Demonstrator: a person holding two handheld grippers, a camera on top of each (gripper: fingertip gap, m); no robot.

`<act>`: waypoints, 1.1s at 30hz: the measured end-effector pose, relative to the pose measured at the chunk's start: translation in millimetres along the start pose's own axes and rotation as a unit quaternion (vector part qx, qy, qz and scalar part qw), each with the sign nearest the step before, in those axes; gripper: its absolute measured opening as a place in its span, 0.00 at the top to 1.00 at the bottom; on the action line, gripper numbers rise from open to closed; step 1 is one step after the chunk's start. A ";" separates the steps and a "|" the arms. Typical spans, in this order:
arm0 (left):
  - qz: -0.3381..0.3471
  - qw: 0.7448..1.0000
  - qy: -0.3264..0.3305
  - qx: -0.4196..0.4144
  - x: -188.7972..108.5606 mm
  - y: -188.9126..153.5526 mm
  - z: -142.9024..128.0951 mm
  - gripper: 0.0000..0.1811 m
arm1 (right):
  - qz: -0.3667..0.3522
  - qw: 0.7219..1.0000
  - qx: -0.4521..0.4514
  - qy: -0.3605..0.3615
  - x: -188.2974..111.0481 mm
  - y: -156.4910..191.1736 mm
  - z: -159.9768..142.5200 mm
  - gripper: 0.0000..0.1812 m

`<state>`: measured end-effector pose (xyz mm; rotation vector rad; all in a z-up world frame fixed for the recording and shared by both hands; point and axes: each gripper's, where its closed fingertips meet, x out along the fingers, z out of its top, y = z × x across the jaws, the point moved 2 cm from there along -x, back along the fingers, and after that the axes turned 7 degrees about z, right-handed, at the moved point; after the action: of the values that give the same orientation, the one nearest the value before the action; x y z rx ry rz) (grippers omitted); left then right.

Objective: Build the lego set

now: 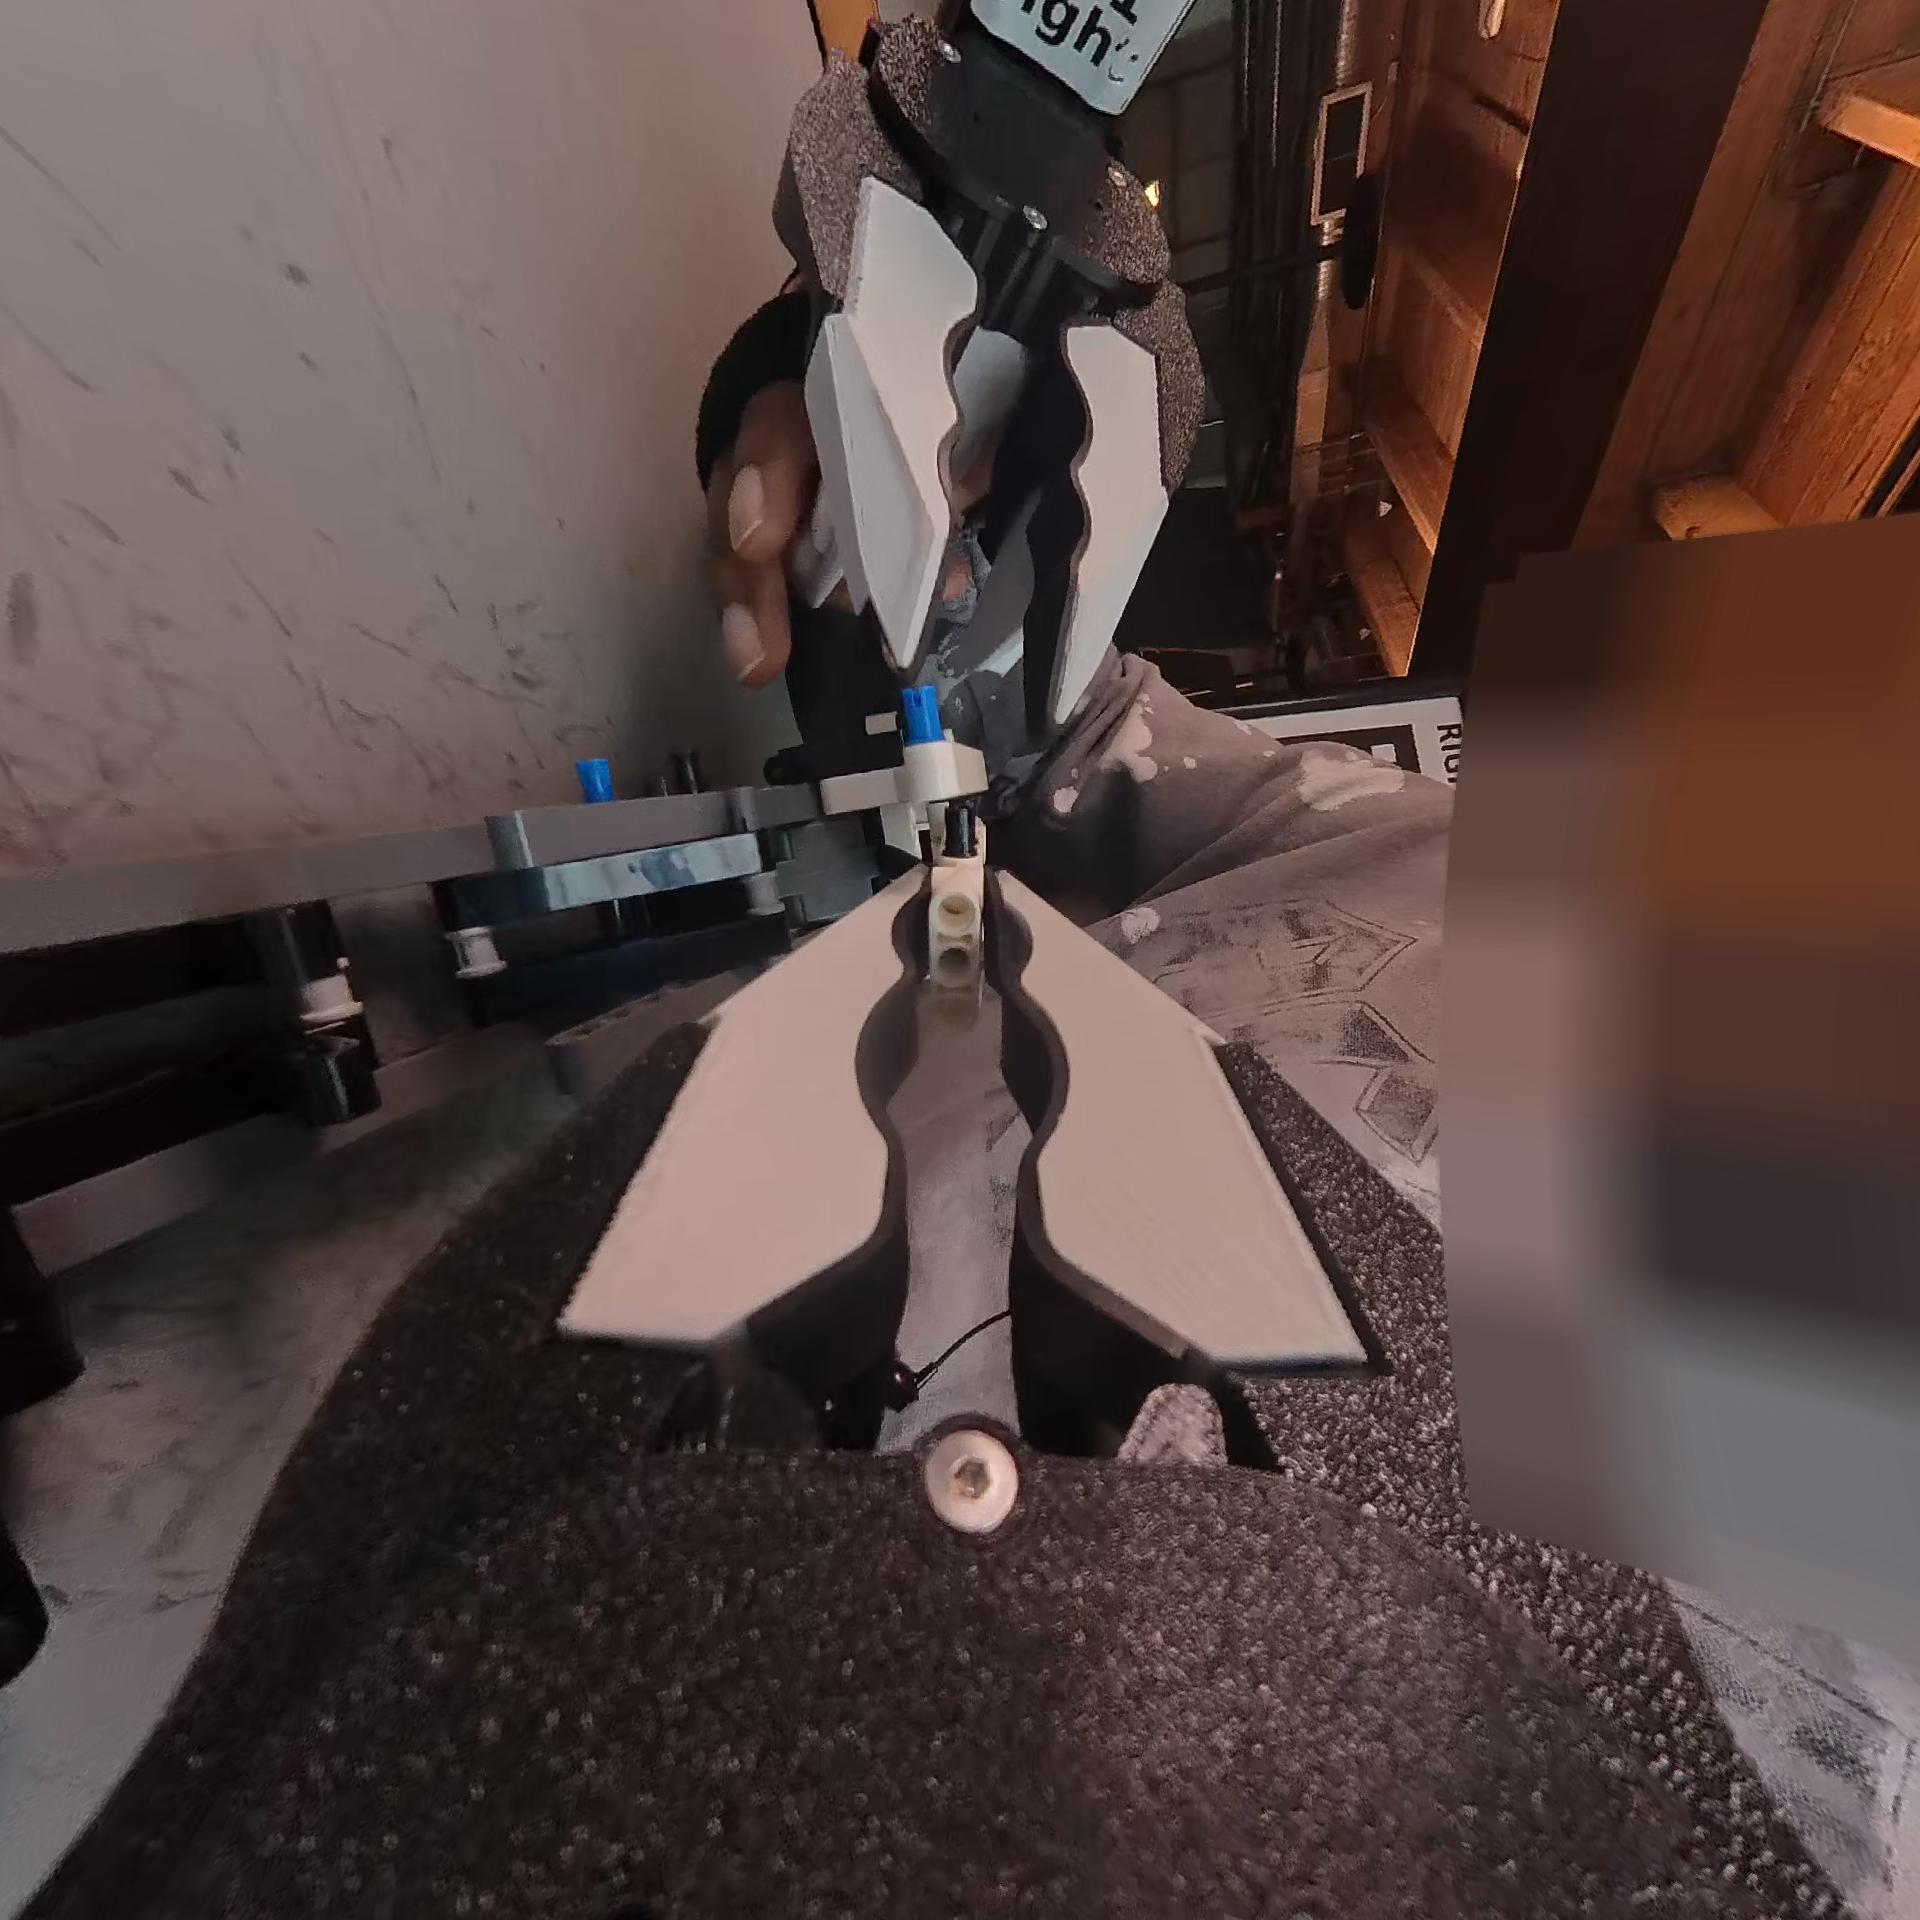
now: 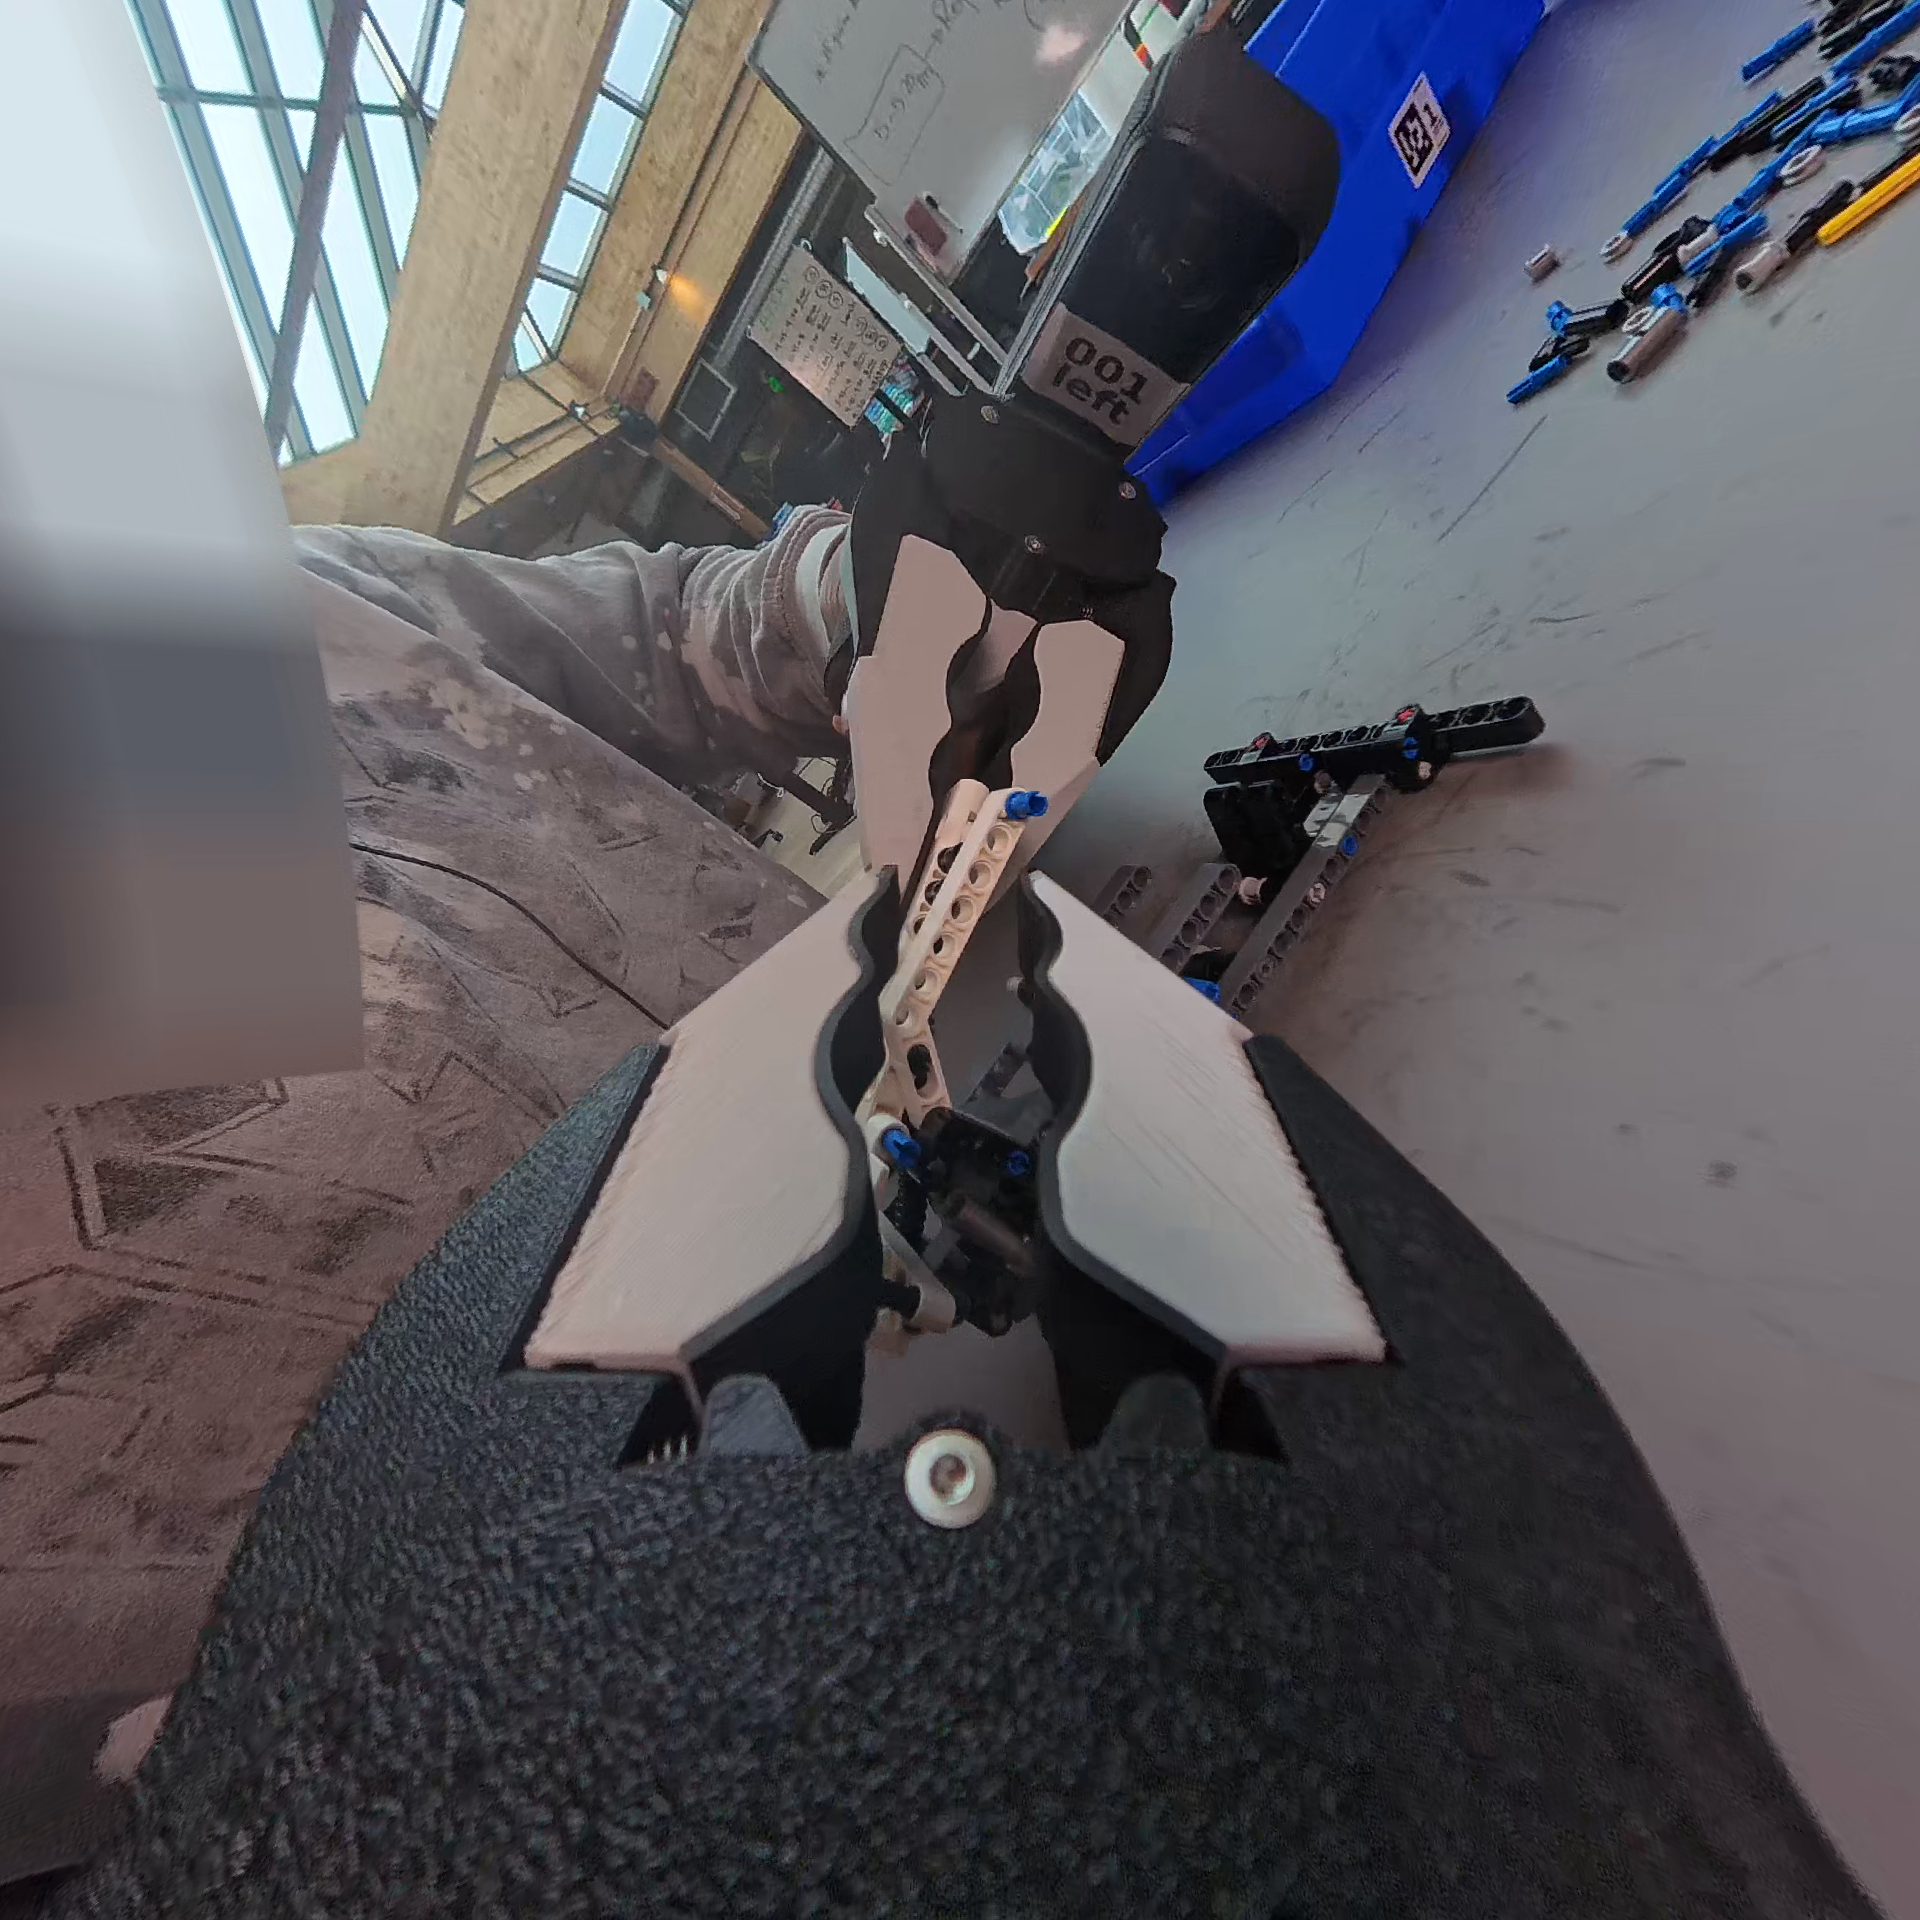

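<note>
My left gripper [image 1: 956, 894] is shut on the end of a white holed beam [image 1: 954, 920]. The beam is part of a small subassembly with blue pins [image 1: 920, 715] and black parts, held in the air. In the right wrist view the white beam [image 2: 956, 914] runs up between the fingers of my right gripper [image 2: 956, 888], which is open around it. The left gripper [image 2: 945, 821] grips its far end. In the left wrist view the right gripper [image 1: 982, 696] hangs open just above the blue pin. A larger black and grey frame [image 2: 1330, 810] lies on the grey table [image 2: 1558, 1039].
A blue bin [image 2: 1351, 208] stands at the back of the table. Loose blue, black and grey pieces [image 2: 1714, 229] and a yellow rod [image 2: 1870, 197] lie beside it. A person's grey sleeve [image 2: 644, 644] and hand [image 1: 748, 540] are close behind the grippers. The grippers are tip to tip, or close to it. From either gripper's tips it is about 25 cm to the yellow rod [image 2: 1870, 197].
</note>
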<state>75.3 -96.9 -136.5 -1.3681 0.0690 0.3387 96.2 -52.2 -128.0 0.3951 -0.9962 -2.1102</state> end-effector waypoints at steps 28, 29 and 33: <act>0.011 0.997 0.073 -0.027 10.4 -0.7 5.6 0.97 | 0.034 0.984 0.164 0.053 1.6 -3.3 -7.4 0.96; 0.013 0.996 0.081 -0.027 10.4 -1.2 4.9 0.97 | 0.037 0.984 0.166 0.053 2.1 -2.6 -7.9 0.96; 0.018 0.994 0.106 -0.029 10.9 -1.8 4.4 0.97 | 0.049 0.983 0.171 0.044 2.1 -2.9 -8.2 0.96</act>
<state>85.5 -90.8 -136.6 -1.4588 0.2617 0.2257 97.8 -56.9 -135.5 0.5913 -1.3018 -1.8185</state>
